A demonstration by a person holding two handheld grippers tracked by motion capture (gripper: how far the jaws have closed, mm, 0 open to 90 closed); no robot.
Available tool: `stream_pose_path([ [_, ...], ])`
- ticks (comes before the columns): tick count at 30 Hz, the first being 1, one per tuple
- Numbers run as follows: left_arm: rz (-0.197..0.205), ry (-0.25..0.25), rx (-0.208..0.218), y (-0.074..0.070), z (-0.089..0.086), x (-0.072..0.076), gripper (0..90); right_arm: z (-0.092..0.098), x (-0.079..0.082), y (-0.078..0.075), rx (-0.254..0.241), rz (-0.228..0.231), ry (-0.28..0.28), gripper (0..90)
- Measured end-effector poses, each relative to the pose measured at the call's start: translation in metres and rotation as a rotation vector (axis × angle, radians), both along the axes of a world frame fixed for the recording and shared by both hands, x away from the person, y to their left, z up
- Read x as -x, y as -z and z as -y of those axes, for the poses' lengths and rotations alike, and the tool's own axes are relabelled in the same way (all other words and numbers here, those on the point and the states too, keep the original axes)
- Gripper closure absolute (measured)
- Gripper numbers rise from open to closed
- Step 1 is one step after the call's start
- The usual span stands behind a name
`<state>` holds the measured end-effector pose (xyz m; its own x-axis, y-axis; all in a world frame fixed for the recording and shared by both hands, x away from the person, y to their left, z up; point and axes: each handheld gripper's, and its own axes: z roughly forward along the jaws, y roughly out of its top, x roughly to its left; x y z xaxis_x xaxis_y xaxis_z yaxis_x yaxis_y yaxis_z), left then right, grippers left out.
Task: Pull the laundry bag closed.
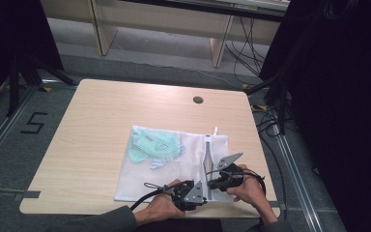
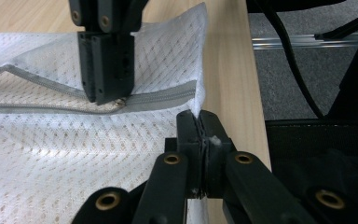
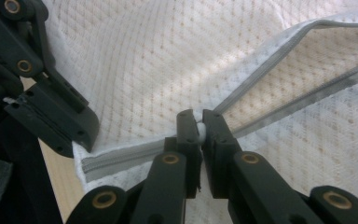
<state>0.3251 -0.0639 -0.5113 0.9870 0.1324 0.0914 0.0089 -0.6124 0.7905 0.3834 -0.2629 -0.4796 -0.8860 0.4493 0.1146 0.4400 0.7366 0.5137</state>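
A white mesh laundry bag (image 1: pixel 174 174) lies on the wooden table (image 1: pixel 101 116), with a mint green garment (image 1: pixel 152 145) inside it. A grey zipper (image 1: pixel 207 157) runs along the bag's right edge and is partly open. My left gripper (image 1: pixel 204 197) is shut on the bag's near right corner (image 2: pixel 198 105), just past the zipper's end. My right gripper (image 1: pixel 210 183) is shut on the zipper pull (image 3: pixel 199 127), where the two zipper tapes (image 3: pixel 270 100) meet. In the left gripper view the right gripper (image 2: pixel 106 95) stands just beyond my own jaws. The left gripper (image 3: pixel 74 135) appears at the left of the right gripper view.
The table's right edge (image 2: pixel 242 93) lies close beside both grippers, with grey floor and black cables (image 2: pixel 293 60) beyond it. A round cable hole (image 1: pixel 198 100) sits at the table's back. Black stands (image 1: pixel 24 72) flank the table.
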Motion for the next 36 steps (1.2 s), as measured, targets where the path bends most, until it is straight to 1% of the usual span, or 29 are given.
stream_pose_path([
  [3, 0.005, 0.003, -0.002, -0.001, -0.001, 0.0, 88.3, 0.0, -0.002, 0.0, 0.001, 0.002, 0.005, 86.6],
  [4, 0.015, 0.008, -0.003, -0.002, -0.001, -0.001, 88.3, 0.0, -0.002, 0.0, 0.001, 0.005, 0.005, 86.5],
  [8, 0.012, 0.008, 0.0, -0.002, -0.002, 0.0, 88.2, 0.0, -0.004, 0.0, 0.0, 0.006, 0.006, 86.5],
  [9, -0.002, 0.0, 0.003, -0.002, -0.002, 0.001, 88.2, 0.0, -0.005, 0.0, 0.001, 0.009, 0.008, 86.5],
  [10, -0.002, 0.008, -0.002, -0.002, -0.002, 0.001, 88.2, 0.0, -0.005, 0.0, -0.001, 0.009, 0.011, 86.5],
  [11, 0.0, 0.009, -0.003, -0.002, -0.002, 0.001, 88.2, 0.0, -0.006, 0.0, -0.002, 0.009, 0.013, 86.5],
  [12, 0.012, 0.014, -0.003, -0.003, -0.003, 0.0, 88.2, 0.001, -0.007, 0.0, -0.003, 0.011, 0.011, 86.5],
  [13, 0.006, 0.01, -0.001, -0.003, -0.003, 0.001, 88.3, 0.001, -0.008, 0.0, -0.001, 0.016, 0.009, 86.6],
  [14, 0.02, 0.026, -0.009, -0.003, -0.002, 0.002, 88.4, 0.001, -0.008, -0.001, 0.003, 0.01, 0.009, 86.5],
  [16, 0.022, 0.023, -0.013, -0.003, -0.002, 0.003, 88.4, 0.001, -0.01, 0.0, 0.004, 0.021, 0.014, 86.5],
  [18, 0.014, 0.024, -0.01, -0.003, -0.002, 0.003, 88.3, 0.001, -0.012, 0.0, 0.004, 0.023, 0.008, 86.6],
  [19, 0.016, 0.016, -0.005, -0.003, -0.003, 0.003, 88.3, 0.0, -0.012, 0.0, 0.005, 0.024, 0.012, 86.5],
  [20, 0.014, 0.02, -0.006, -0.003, -0.003, 0.002, 88.3, 0.0, -0.012, -0.001, 0.01, 0.024, 0.019, 86.5],
  [21, 0.0, 0.016, -0.004, -0.003, -0.003, 0.002, 88.3, 0.0, -0.012, -0.001, 0.007, 0.02, 0.028, 86.5],
  [22, -0.003, 0.014, 0.0, -0.003, -0.004, 0.003, 88.3, 0.001, -0.014, -0.001, 0.01, 0.032, 0.021, 86.5],
  [24, 0.006, 0.014, 0.003, -0.004, -0.004, 0.003, 88.4, 0.001, -0.015, -0.001, 0.015, 0.028, 0.031, 86.5],
  [25, 0.002, 0.013, 0.006, -0.004, -0.004, 0.004, 88.4, 0.001, -0.016, -0.001, 0.015, 0.032, 0.039, 86.5],
  [26, 0.01, 0.013, -0.005, -0.004, -0.004, 0.003, 88.4, 0.001, -0.017, -0.001, 0.011, 0.034, 0.025, 86.6],
  [27, 0.007, 0.012, -0.005, -0.004, -0.005, 0.003, 88.3, 0.001, -0.018, 0.0, -0.002, 0.041, 0.027, 86.6],
  [28, 0.007, 0.009, -0.003, -0.004, -0.005, 0.003, 88.3, 0.001, -0.018, -0.001, 0.016, 0.03, 0.041, 86.5],
  [29, 0.001, 0.01, 0.0, -0.004, -0.005, 0.003, 88.3, 0.001, -0.02, -0.001, 0.013, 0.036, 0.018, 86.6],
  [31, 0.002, 0.011, 0.001, -0.004, -0.005, 0.003, 88.3, 0.0, -0.02, -0.002, 0.024, 0.043, 0.04, 86.5],
  [32, 0.002, 0.011, 0.001, -0.004, -0.005, 0.003, 88.4, 0.001, -0.022, -0.002, 0.018, 0.051, 0.029, 86.6],
  [33, 0.003, 0.011, 0.0, -0.004, -0.005, 0.003, 88.4, 0.001, -0.023, -0.002, 0.017, 0.056, 0.032, 86.5],
  [34, 0.006, 0.011, 0.0, -0.004, -0.005, 0.003, 88.4, 0.0, -0.023, 0.0, -0.003, 0.059, 0.05, 86.6],
  [35, -0.001, 0.006, 0.004, -0.004, -0.005, 0.003, 88.4, 0.0, -0.023, -0.001, 0.003, 0.051, 0.051, 86.5],
  [36, 0.006, 0.012, 0.004, -0.004, -0.005, 0.002, 88.4, 0.0, -0.023, -0.001, 0.001, 0.057, 0.05, 86.5],
])
